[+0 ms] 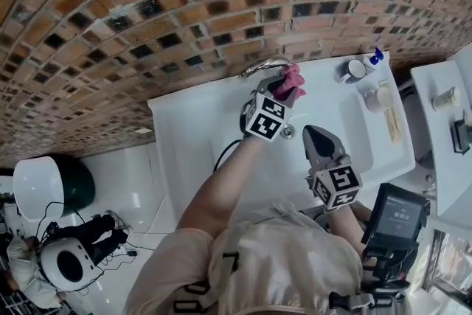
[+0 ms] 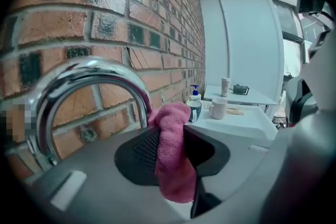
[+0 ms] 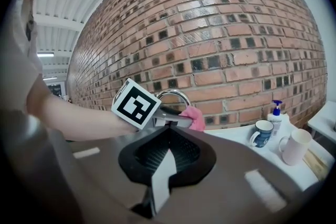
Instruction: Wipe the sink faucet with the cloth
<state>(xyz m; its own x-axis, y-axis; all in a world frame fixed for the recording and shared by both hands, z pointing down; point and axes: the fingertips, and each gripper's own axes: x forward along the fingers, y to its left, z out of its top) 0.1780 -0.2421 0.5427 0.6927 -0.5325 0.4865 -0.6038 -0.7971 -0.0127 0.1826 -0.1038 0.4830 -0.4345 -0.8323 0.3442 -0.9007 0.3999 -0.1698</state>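
Soft pink terry cloth (image 2: 173,176), likely light and floppy, clenched mid-fold in left gripper (image 2: 172,132) beside curved chrome faucet (image 2: 89,73); right gripper (image 3: 168,131) closed, empty.

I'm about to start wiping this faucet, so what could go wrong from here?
The cloth, pinched in the left gripper near the faucet, could drag out of the jaws when rubbed on the spout. A wide sweep might also knock the blue mug further along the sink ledge.
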